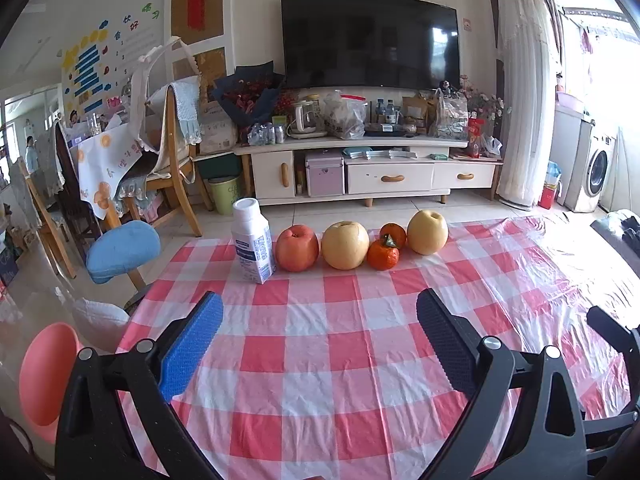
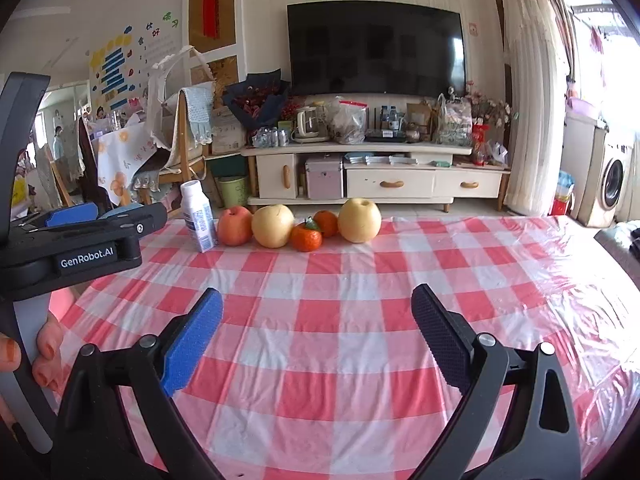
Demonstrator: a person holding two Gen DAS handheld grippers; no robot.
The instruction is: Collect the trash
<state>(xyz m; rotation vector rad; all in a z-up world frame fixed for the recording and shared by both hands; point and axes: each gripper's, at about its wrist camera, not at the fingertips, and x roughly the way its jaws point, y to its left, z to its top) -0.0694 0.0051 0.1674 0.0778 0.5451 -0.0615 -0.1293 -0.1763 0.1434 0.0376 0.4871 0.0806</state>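
Both grippers, left gripper (image 1: 320,312) and right gripper (image 2: 316,308), spread wide, empty. Milk carton (image 1: 253,240) upright, bench far left, touching apple (image 1: 297,248). Risk: carton tips, apple rolls off far edge.

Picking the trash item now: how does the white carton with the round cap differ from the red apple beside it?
The white capped carton is tall, boxy and printed; the red apple is low, round and plain. The carton ends the row at the left; the apple has a yellow pear on its other side. Both stand upright on the checked tablecloth.
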